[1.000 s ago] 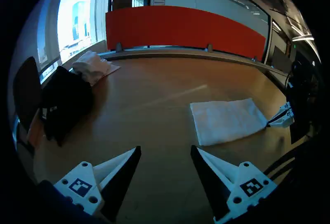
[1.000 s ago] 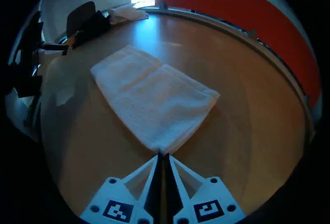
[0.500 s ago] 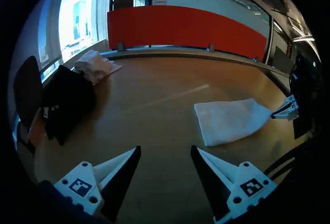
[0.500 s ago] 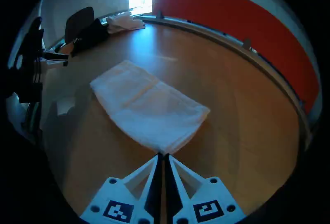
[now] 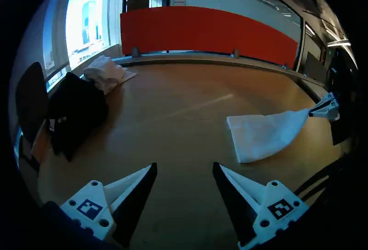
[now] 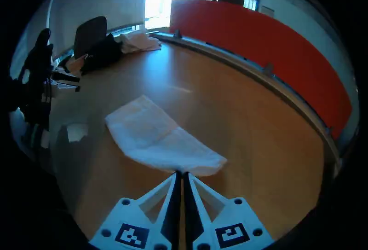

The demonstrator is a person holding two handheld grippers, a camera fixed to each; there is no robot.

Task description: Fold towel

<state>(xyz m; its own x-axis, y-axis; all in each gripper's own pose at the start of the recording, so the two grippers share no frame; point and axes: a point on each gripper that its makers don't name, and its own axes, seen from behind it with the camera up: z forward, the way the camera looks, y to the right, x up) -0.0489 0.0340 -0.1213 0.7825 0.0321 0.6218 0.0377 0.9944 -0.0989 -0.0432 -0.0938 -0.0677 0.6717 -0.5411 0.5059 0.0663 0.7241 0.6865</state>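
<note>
A white towel lies on the wooden table, to the right in the left gripper view. Its far right corner is raised off the wood, pinched by my right gripper, which shows small at the right edge there. In the right gripper view the towel stretches away to the left from the closed fingers, and my right gripper is shut on its near corner. My left gripper stands open low over bare table, well short of the towel, with nothing between its fingers.
A black bag and a dark chair sit at the table's left side. A heap of white cloth lies at the far left corner. A red partition runs behind the table's far edge. A person's dark shape stands at the left.
My right gripper has risen with the towel corner, lifting that side off the table and drawing the towel into a narrower, slanted shape. The left gripper has stayed put.
</note>
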